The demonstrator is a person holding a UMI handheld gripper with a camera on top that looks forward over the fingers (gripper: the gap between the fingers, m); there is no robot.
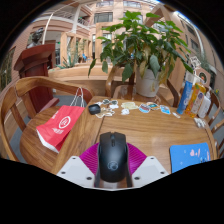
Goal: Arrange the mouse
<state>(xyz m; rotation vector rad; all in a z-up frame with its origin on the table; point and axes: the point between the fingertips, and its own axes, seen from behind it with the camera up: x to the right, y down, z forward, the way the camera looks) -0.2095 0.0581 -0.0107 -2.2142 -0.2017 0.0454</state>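
Observation:
A black computer mouse [112, 155] sits between my gripper's [112, 172] two fingers, its tail toward the camera. The magenta pads [91, 157] press against both its sides, so the fingers are shut on it. It is held just above the wooden table [150, 135], near the table's front edge. A second small dark mouse [94, 108] lies far ahead on the table, beyond the fingers.
A red paper bag [60, 127] lies ahead to the left. A blue booklet [188, 155] lies to the right. Small cards [130, 105] are strewn at the table's far side before a potted plant [146, 60]. A wooden chair [30, 95] stands at the left.

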